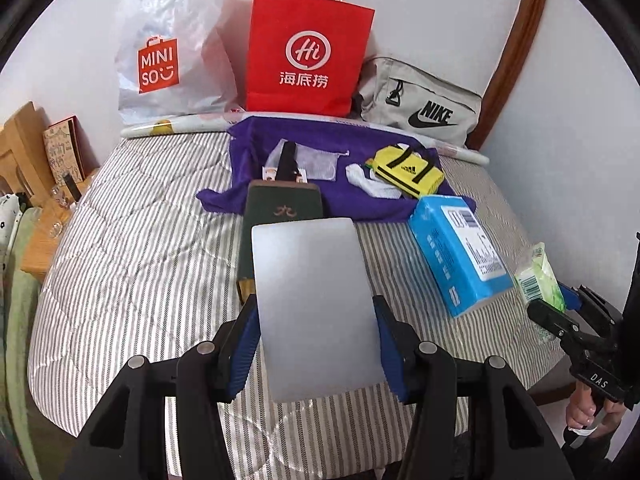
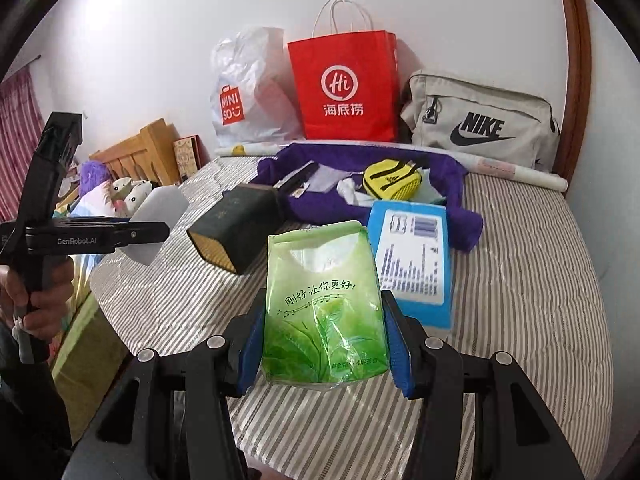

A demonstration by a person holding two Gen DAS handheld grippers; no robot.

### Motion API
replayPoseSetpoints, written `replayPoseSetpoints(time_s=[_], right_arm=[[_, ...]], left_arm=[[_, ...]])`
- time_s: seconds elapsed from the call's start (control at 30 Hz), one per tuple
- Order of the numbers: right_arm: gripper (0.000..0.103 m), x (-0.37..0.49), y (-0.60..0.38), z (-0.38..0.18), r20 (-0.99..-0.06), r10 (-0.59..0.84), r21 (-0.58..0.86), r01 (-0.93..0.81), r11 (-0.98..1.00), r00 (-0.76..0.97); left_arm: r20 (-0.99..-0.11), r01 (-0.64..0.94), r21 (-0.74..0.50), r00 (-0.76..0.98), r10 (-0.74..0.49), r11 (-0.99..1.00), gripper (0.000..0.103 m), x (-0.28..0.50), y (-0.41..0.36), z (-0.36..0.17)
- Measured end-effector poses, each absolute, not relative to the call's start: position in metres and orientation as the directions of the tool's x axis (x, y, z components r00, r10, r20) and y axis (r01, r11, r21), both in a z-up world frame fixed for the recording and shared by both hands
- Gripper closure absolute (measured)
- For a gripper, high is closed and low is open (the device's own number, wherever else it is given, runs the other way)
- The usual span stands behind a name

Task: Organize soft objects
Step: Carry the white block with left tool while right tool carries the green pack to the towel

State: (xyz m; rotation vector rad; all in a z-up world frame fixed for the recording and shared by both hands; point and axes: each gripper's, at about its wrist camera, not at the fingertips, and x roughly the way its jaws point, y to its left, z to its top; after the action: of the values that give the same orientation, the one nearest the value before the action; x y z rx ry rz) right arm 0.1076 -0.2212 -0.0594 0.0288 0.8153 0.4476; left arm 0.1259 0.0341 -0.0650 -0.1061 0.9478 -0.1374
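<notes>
Now the left gripper [image 1: 316,344] clamps a white pack [image 1: 312,304]; the right gripper [image 2: 324,344] clamps a green tissue pack [image 2: 320,304] above the striped bed [image 2: 520,280]

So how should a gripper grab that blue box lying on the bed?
Probably across its two long side edges, coming down from above. The blue box lies flat on the striped bedcover, label up, so only those narrow sides suit the jaws. Its far end sits close to the purple cloth, so grip near the middle.

White walls [image 2: 120,40], striped bed [image 1: 140,260], wood headboard [image 2: 144,148], pink curtain [image 2: 20,120].
</notes>
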Motion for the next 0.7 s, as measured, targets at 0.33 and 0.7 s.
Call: replayPoseSetpoints(time_s=[0.33,0.7], right_arm=[[0.051,0.137,-0.226,-0.048,-0.693,0.382,0.186,-0.36,0.914,0.612],[0.051,0.187,-0.228,-0.039,-0.7,0.364,0.179,-0.343,0.922,0.615]], left_arm=[[-0.799,0.075,-0.142,0.579,-0.159,0.987,0.05,0.144,0.033,-0.056],[-0.808,0.088,-0.143,0.564,-0.167,0.986,0.05,0.182,0.033,-0.057]])
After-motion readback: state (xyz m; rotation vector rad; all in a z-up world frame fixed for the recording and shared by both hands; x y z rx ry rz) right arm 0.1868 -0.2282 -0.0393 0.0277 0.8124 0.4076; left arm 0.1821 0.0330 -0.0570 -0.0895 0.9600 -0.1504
